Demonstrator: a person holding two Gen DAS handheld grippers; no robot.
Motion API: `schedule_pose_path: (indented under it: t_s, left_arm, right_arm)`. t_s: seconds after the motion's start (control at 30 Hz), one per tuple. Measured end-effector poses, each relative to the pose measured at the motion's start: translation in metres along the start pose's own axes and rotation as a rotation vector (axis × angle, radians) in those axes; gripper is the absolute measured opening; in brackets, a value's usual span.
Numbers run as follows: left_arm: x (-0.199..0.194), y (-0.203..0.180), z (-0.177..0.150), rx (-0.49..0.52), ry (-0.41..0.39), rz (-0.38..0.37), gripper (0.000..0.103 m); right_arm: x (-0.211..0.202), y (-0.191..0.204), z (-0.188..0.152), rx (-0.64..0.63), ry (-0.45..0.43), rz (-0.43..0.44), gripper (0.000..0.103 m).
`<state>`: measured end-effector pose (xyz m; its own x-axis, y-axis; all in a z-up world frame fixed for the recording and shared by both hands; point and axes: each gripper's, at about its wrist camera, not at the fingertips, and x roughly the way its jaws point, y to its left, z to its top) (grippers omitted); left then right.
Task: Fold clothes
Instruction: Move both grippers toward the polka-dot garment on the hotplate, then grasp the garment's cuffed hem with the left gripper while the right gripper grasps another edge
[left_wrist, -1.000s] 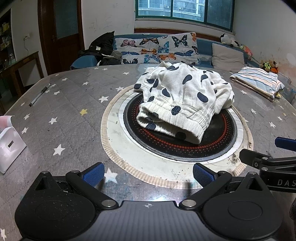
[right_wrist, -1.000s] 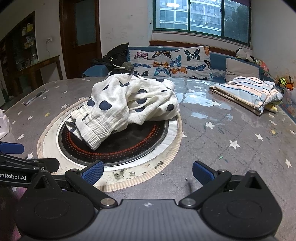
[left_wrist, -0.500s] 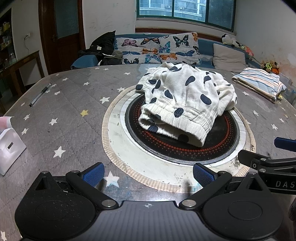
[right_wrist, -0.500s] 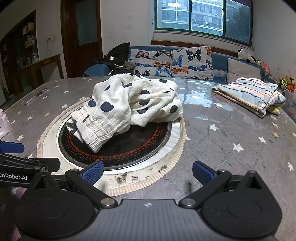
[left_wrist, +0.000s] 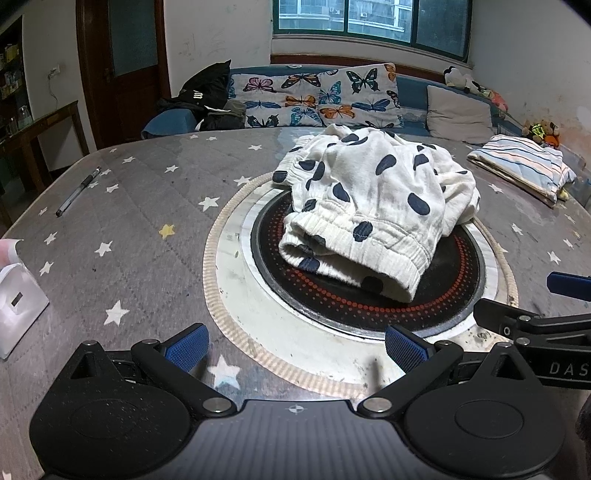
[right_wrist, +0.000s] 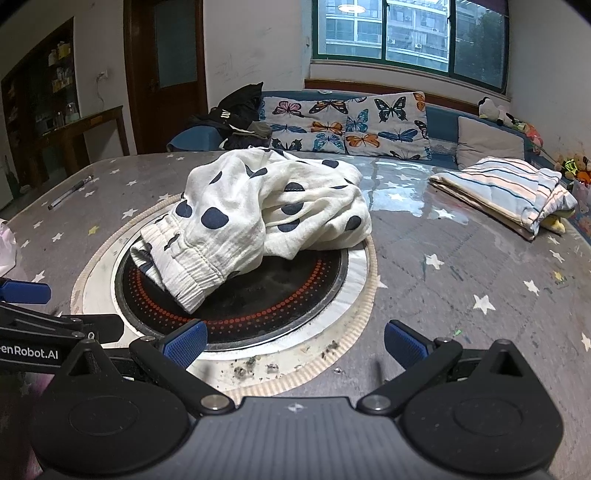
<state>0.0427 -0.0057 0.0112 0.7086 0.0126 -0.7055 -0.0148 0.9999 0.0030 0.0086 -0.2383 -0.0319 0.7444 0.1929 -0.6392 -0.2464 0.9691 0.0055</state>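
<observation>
Crumpled white cotton trousers with dark blue spots (left_wrist: 373, 206) are seen heaped on the round black cooktop ringed with red dots (left_wrist: 458, 288), which is set into the middle of a grey table covered in a star-printed cloth (left_wrist: 140, 221). One elastic cuff is turned toward the cameras and rests on the black disc. The left gripper (left_wrist: 295, 345) is held low over the near edge of the table, its blue-padded fingers spread wide and nothing between them. The right gripper (right_wrist: 293, 341) is likewise spread and empty, just beside the left one, short of the trousers. A folded striped cloth (right_wrist: 506, 192) is laid at the far right of the table, well apart from the trousers. A pen (left_wrist: 77, 192) is seen near the left edge, and a small white box (left_wrist: 16, 299) at the near left.
</observation>
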Motion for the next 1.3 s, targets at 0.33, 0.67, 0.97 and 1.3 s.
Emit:
schedule_pose_path:
  t_s: [0.33,0.67,0.97,1.3]
  left_arm:
    - [0.006,0.001,0.008,0.0,0.0,0.004,0.103]
    - [0.012,0.006,0.016,-0.008,-0.005,0.012,0.103]
    - [0.019,0.007,0.024,-0.002,-0.013,0.018,0.103]
    - [0.027,0.011,0.04,0.006,-0.035,0.039,0.103]
  right_arm:
    - [0.008,0.003,0.006,-0.008,0.005,0.003,0.103]
    - [0.016,0.004,0.014,-0.01,0.003,0.008,0.103]
    - [0.025,0.008,0.026,-0.019,-0.005,0.016,0.103]
    - [0.036,0.011,0.041,-0.032,-0.021,0.026,0.102]
